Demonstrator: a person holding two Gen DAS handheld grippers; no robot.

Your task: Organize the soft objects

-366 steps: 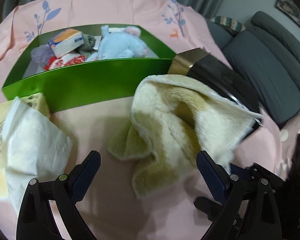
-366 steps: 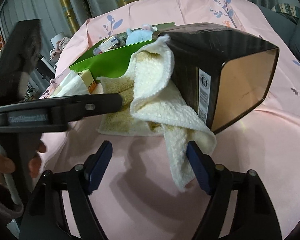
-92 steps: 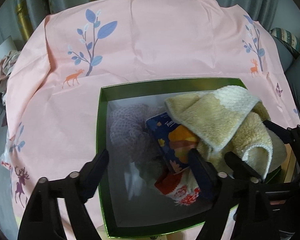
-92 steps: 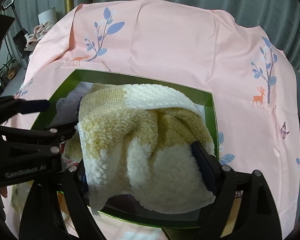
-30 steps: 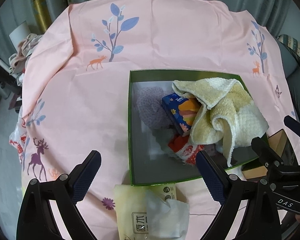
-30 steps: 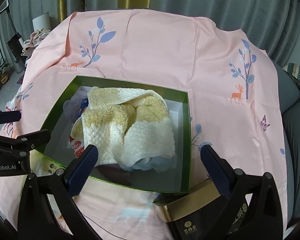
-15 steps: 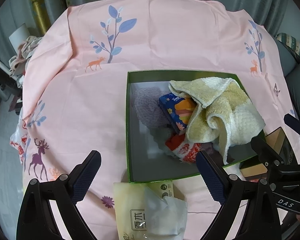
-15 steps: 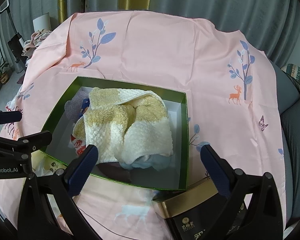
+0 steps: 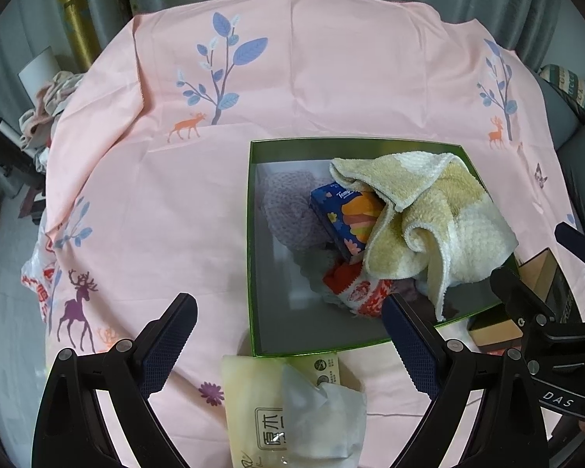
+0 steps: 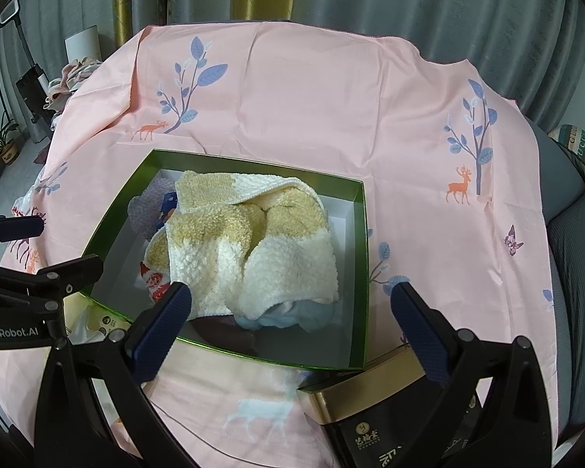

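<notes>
A green box [image 9: 249, 234] sits on the pink tablecloth [image 9: 292, 78], toward its right edge and near corner. Inside, a cream and yellow towel [image 9: 440, 218] lies bunched over the right half, one fold draped down toward the near wall. Beside it, on the left, a blue tissue pack [image 9: 341, 214] is partly tucked under the towel; a lilac knitted piece [image 9: 288, 210] lies against the far left corner and a red and white patterned packet [image 9: 360, 290] sits nearer the front. The near left part of the box floor is bare.

Outside the box, a pale yellow pack of wipes [image 9: 288, 409] with a white tissue pulled out lies touching the near wall, and a black and gold box [image 10: 374, 390] rests at the near right corner.

The left gripper [image 9: 288, 347] hovers above the near edge of the tablecloth, its fingers spread wide and holding nothing. The right gripper [image 10: 292, 319] hangs over the box's near wall, likewise spread wide and empty.

Only the right wrist view shows a light blue plush [image 10: 292, 318] peeking from under the towel's near edge. The left wrist view alone shows the tissue pack's full printed face and the wipes pack's label.
</notes>
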